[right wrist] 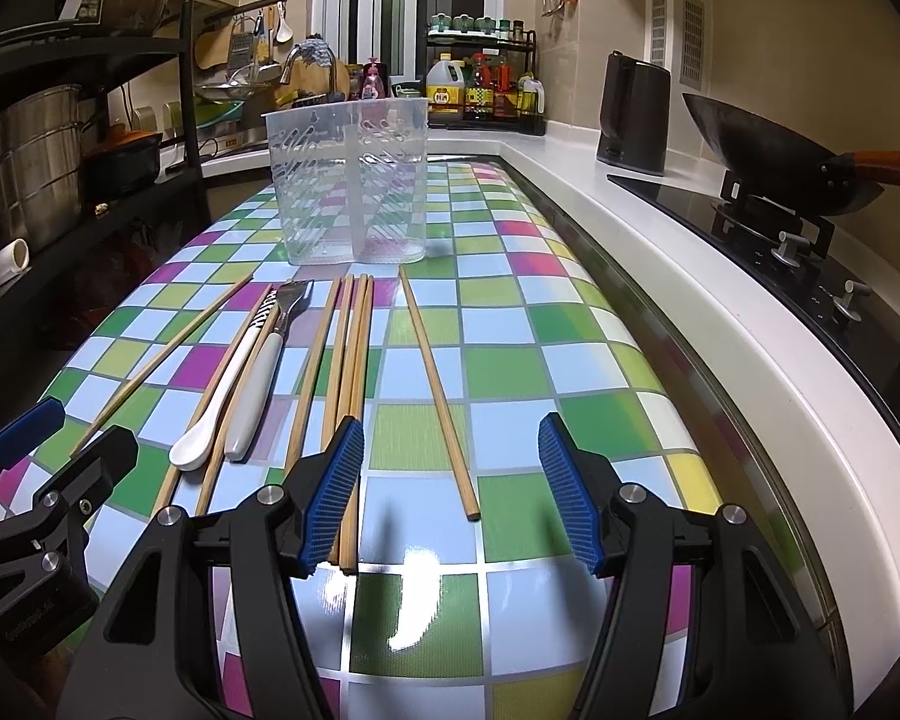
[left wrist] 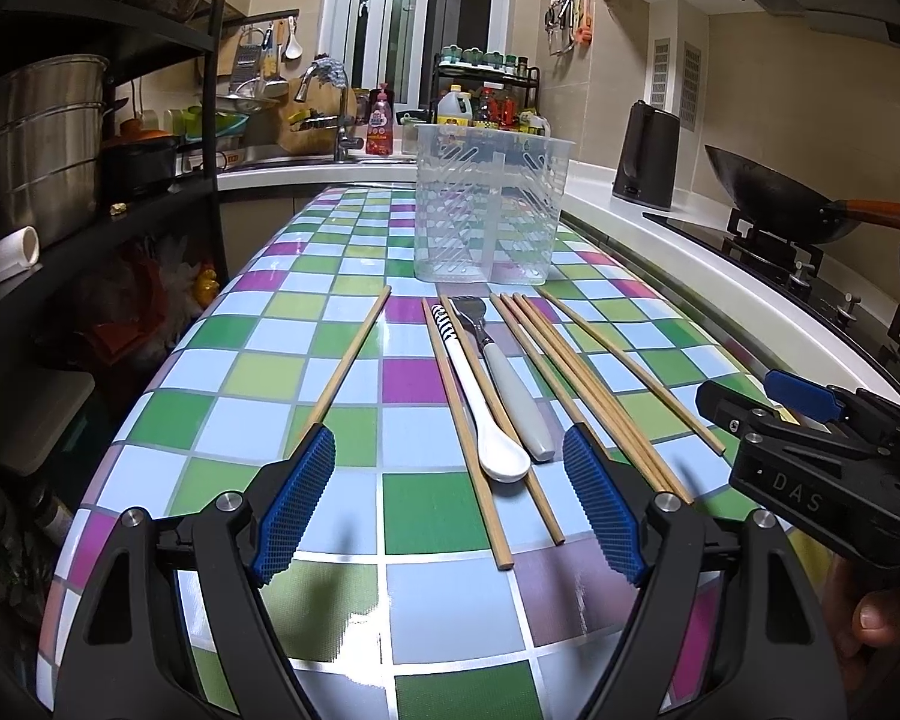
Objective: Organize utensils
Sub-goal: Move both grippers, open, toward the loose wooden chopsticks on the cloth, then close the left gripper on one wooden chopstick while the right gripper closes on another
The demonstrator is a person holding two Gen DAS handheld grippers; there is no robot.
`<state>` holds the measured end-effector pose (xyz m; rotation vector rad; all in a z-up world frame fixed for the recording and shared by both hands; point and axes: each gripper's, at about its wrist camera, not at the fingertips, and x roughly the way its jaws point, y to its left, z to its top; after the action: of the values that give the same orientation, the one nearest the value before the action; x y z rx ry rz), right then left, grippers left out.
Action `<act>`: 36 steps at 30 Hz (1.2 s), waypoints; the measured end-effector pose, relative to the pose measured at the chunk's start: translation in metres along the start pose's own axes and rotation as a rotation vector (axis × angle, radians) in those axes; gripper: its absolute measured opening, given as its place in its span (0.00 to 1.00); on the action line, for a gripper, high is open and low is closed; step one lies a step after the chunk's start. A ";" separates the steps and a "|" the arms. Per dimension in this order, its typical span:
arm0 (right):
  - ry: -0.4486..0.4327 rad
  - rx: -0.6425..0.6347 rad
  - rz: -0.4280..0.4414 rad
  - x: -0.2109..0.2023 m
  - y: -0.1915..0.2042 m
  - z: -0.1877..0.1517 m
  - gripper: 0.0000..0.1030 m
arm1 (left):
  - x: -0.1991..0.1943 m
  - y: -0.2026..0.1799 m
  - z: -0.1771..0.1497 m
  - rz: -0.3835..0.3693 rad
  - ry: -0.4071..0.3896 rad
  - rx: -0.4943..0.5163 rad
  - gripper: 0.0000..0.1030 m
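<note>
On the checkered table lie several wooden chopsticks, a white spoon and a fork with a pale handle. Behind them stands an empty clear plastic utensil holder. My left gripper is open just short of the spoon's bowl, holding nothing. My right gripper is open too. One chopstick lies on the table ahead, between its blue pads, untouched. The spoon, fork and holder sit to its left.
A white counter runs along the table's right side with a dark kettle, a hob and a wok. A black shelf with steel pots stands on the left. A sink and bottles are at the back.
</note>
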<state>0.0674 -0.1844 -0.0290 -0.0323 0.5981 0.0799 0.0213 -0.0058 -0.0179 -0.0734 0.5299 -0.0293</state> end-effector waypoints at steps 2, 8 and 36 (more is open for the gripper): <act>0.002 0.001 -0.001 0.001 0.000 0.000 0.59 | 0.001 0.000 0.000 -0.002 0.003 0.001 0.74; 0.006 0.004 0.002 0.001 -0.001 0.001 0.59 | 0.002 -0.001 0.001 -0.003 0.012 0.005 0.70; 0.168 0.065 0.023 0.042 -0.018 0.002 0.44 | 0.030 0.054 0.010 0.072 0.192 -0.043 0.48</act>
<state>0.1043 -0.1990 -0.0504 0.0308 0.7684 0.0803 0.0531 0.0477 -0.0284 -0.0939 0.7245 0.0457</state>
